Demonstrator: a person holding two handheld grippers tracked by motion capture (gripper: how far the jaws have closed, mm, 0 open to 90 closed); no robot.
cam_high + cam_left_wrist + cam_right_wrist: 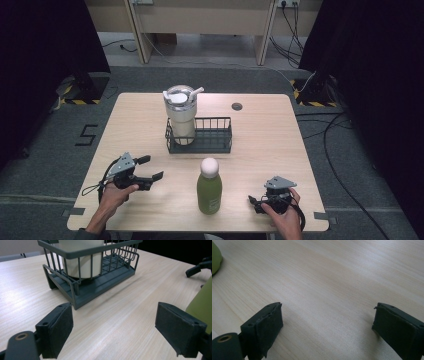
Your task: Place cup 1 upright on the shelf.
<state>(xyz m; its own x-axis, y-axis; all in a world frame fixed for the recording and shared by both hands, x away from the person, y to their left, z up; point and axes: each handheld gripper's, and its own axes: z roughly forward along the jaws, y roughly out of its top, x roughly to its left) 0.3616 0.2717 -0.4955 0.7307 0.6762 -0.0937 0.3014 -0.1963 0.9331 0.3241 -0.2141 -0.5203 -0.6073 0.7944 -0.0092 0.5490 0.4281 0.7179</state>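
The tall green bottle with a white cap (209, 186) stands at 6 o'clock on the wooden table (280, 145). The left gripper (150, 168) and right gripper (256, 204) are wide open, empty. Grabbing comes next, I think: one must close around the bottle.
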